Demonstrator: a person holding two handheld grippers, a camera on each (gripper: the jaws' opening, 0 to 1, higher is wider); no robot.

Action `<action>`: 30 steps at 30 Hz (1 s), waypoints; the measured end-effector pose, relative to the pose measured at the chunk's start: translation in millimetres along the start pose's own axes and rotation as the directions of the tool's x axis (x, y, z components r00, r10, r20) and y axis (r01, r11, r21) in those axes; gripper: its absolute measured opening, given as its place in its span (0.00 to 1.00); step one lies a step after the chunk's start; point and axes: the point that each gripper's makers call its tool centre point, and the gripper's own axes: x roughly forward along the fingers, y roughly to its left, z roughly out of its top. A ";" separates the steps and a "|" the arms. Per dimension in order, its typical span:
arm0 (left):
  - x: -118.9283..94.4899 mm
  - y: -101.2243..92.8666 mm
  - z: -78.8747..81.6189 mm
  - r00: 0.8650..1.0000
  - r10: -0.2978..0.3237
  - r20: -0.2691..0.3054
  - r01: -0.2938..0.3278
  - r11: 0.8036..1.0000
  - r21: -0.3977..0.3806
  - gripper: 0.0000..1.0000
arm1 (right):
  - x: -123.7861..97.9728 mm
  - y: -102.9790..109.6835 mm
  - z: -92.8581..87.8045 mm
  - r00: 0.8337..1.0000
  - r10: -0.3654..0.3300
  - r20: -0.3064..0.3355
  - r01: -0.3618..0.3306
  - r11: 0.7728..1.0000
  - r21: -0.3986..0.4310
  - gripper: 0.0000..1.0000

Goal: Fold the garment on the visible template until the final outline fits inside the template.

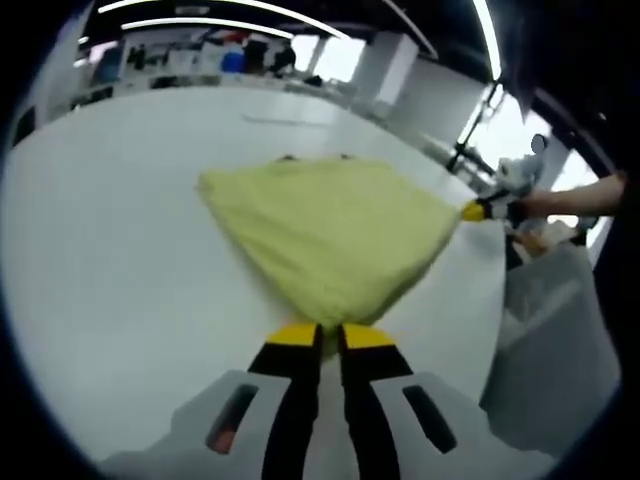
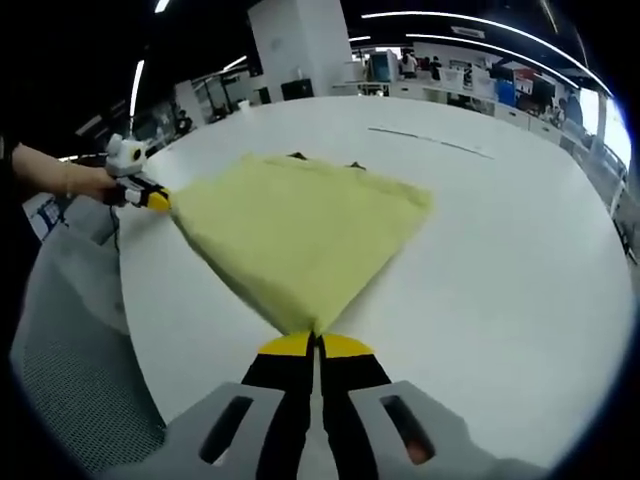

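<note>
A pale yellow garment (image 1: 330, 235) lies spread on the white table (image 1: 120, 250). Its near edge is stretched between the two grippers. In the left gripper view my left gripper (image 1: 331, 337) is shut on one corner, and the right gripper (image 1: 487, 210) pinches the other corner at the right. In the right gripper view my right gripper (image 2: 315, 346) is shut on its corner of the garment (image 2: 300, 225), and the left gripper (image 2: 152, 198) holds the far corner at the left. Small dark marks (image 1: 288, 157) (image 2: 297, 155) peek out from under the garment's far edge.
The table (image 2: 500, 260) stretches wide beyond the garment, with a thin dark line (image 2: 430, 143) across its far part. A person's arm (image 1: 580, 193) and hand (image 2: 90, 180) hold the grippers. Grey cloth (image 2: 70, 320) (image 1: 555, 340) hangs by the table's near edge. Shelves and pillars stand far behind.
</note>
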 end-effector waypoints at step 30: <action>-9.9 2.3 -12.7 0.991 -0.059 -0.118 0.075 0.988 0.132 0.00 | -4.0 -1.4 -10.1 0.996 0.030 -0.083 -0.041 0.990 -0.131 0.02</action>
